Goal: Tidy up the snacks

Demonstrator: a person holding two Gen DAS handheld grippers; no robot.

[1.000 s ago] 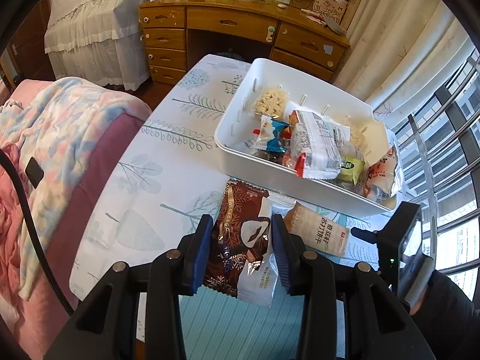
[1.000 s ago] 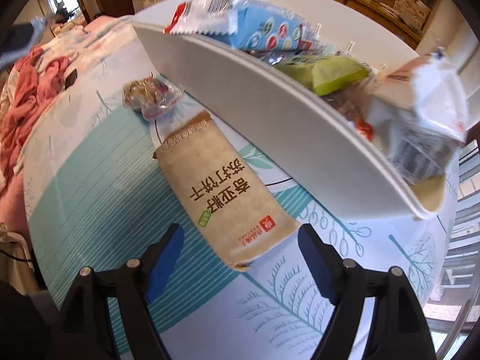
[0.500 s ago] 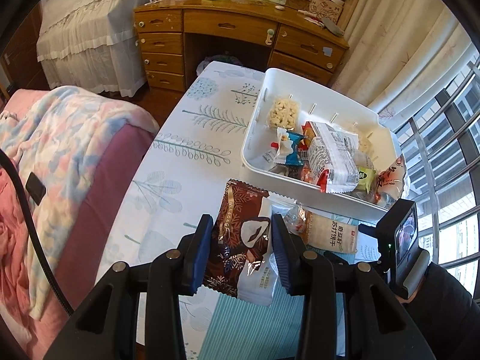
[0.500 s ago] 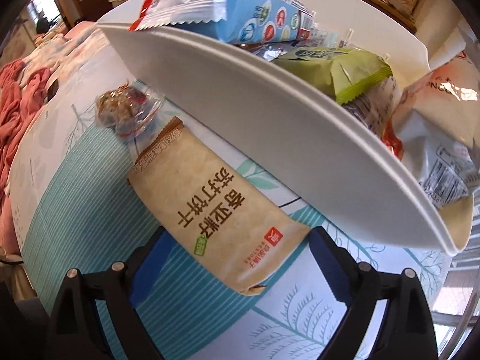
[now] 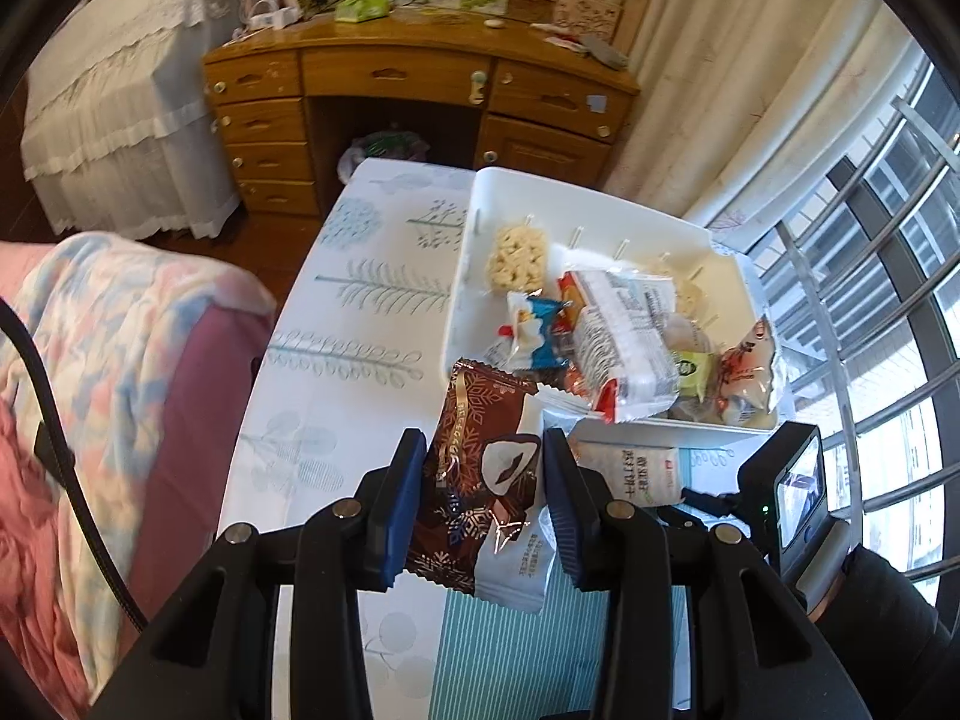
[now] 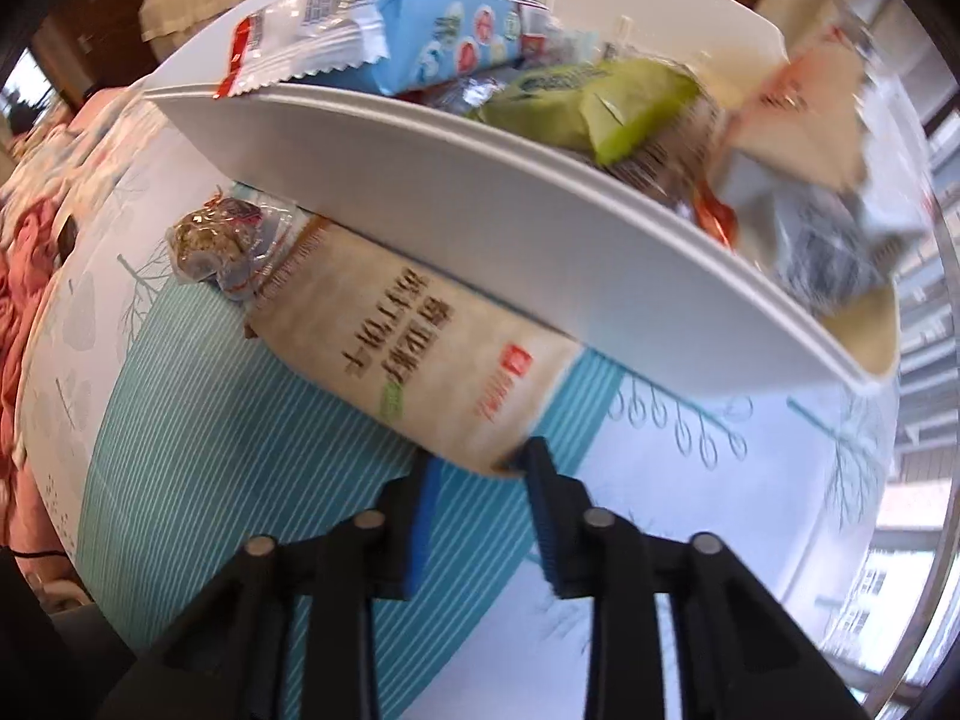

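Table [image 5: 372, 300] with leaf-print cloth, bearing a white bin [image 5: 636, 222] of mixed snacks. Beige cracker pack [image 6: 414, 354] lies flat beside the bin's wall; right gripper [image 6: 480, 480], jaws just closed, pinches its near end. Left gripper [image 5: 483, 504] clamps a brown packet [image 5: 480, 480] (raised above the table).
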